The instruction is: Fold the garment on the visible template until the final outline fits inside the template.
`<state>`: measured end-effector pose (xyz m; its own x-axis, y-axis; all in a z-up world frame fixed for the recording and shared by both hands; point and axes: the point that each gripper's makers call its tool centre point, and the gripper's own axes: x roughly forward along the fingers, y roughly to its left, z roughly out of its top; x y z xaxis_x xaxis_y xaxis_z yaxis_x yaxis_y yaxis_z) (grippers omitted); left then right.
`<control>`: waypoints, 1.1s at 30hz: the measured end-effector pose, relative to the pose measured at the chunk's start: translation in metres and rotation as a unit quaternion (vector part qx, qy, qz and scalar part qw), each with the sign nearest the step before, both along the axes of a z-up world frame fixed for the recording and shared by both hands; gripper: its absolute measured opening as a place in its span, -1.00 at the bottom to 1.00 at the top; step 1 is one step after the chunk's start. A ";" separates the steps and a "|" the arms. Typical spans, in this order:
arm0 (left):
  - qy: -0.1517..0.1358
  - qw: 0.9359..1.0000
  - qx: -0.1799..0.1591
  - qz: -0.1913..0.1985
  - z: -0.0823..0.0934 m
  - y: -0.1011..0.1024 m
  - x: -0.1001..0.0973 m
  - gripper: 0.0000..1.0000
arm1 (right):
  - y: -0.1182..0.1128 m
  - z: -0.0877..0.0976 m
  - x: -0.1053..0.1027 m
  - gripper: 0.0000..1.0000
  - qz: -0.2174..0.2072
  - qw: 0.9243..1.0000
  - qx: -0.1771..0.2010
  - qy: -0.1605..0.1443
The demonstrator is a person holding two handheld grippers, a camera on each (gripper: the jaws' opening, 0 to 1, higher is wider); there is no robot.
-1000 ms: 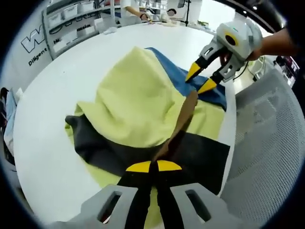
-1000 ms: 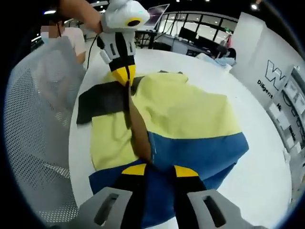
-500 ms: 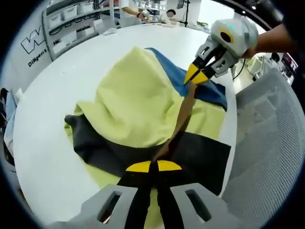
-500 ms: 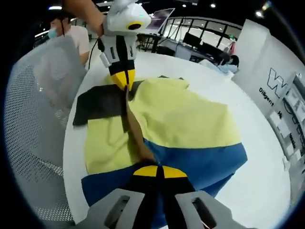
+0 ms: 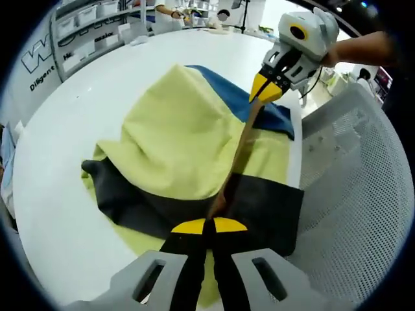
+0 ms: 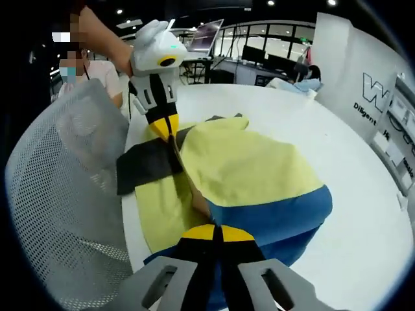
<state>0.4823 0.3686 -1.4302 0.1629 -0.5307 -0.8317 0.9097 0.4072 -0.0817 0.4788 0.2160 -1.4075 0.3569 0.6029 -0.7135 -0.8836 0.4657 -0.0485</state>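
Garment: a yellow, blue and dark grey garment (image 5: 175, 136) lies rumpled on the white desk (image 5: 58, 162), close to the edge by a mesh chair (image 5: 363, 194).
Fold edge: a brown strip (image 5: 237, 159) of the garment runs taut between the two claws.
Left claw (image 5: 206, 225): jaws pressed together, pinching the garment at the dark grey end.
Right claw (image 6: 214, 232): jaws closed, gripping the garment at the blue end.
Chair: beside the desk edge, near both claws.
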 end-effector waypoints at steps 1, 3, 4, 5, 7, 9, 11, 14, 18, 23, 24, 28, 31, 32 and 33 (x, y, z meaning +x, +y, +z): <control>-0.003 1.000 -0.002 0.000 0.004 0.001 0.001 -0.93 | 0.000 0.003 -0.001 -1.00 -0.003 1.000 0.004 0.005; -0.006 1.000 -0.008 0.003 0.010 0.002 0.002 -0.93 | 0.001 0.011 -0.004 -1.00 -0.005 1.000 0.010 0.007; -0.010 1.000 -0.014 0.007 0.015 0.002 0.003 -0.93 | 0.001 0.014 -0.005 -1.00 -0.005 1.000 0.012 0.006; -0.012 1.000 -0.018 0.009 0.019 0.003 0.004 -0.93 | 0.001 0.018 -0.006 -1.00 -0.004 1.000 0.013 0.005; -0.022 0.999 -0.029 0.015 0.027 0.003 0.008 -0.93 | 0.001 0.024 -0.006 -1.00 0.001 1.000 0.011 -0.006; -0.044 0.998 -0.037 0.016 0.036 0.001 0.014 -0.93 | 0.001 0.031 -0.003 -1.00 0.009 1.000 0.005 -0.022; -0.071 0.997 -0.039 0.013 0.044 0.000 0.022 -0.93 | 0.000 0.038 0.002 -1.00 0.016 0.999 -0.005 -0.043; -0.087 0.995 -0.041 0.015 0.053 0.000 0.030 -0.93 | 0.001 0.050 0.012 -1.00 0.013 0.998 -0.006 -0.062; -0.101 0.994 -0.047 0.023 0.062 -0.001 0.043 -0.93 | -0.001 0.067 0.029 -1.00 0.008 0.996 -0.007 -0.093; -0.120 0.991 -0.053 0.030 0.078 -0.005 0.059 -0.93 | -0.003 0.086 0.048 -1.00 0.003 0.991 -0.016 -0.132; -0.125 0.990 -0.057 0.036 0.084 -0.005 0.064 -0.93 | -0.004 0.091 0.053 -1.00 0.000 0.990 -0.019 -0.143; -0.140 0.987 -0.069 0.050 0.100 -0.006 0.081 -0.93 | -0.005 0.103 0.065 -1.00 -0.008 0.987 -0.019 -0.160; -0.146 0.985 -0.074 0.055 0.107 -0.006 0.090 -0.93 | -0.005 0.110 0.072 -1.00 -0.012 0.985 -0.021 -0.171; -0.148 0.985 -0.073 0.054 0.109 -0.007 0.092 -0.93 | -0.005 0.112 0.074 -1.00 -0.013 0.984 -0.021 -0.174; -0.155 0.984 -0.072 0.052 0.111 -0.007 0.096 -0.93 | -0.004 0.114 0.077 -1.00 -0.012 0.984 -0.023 -0.178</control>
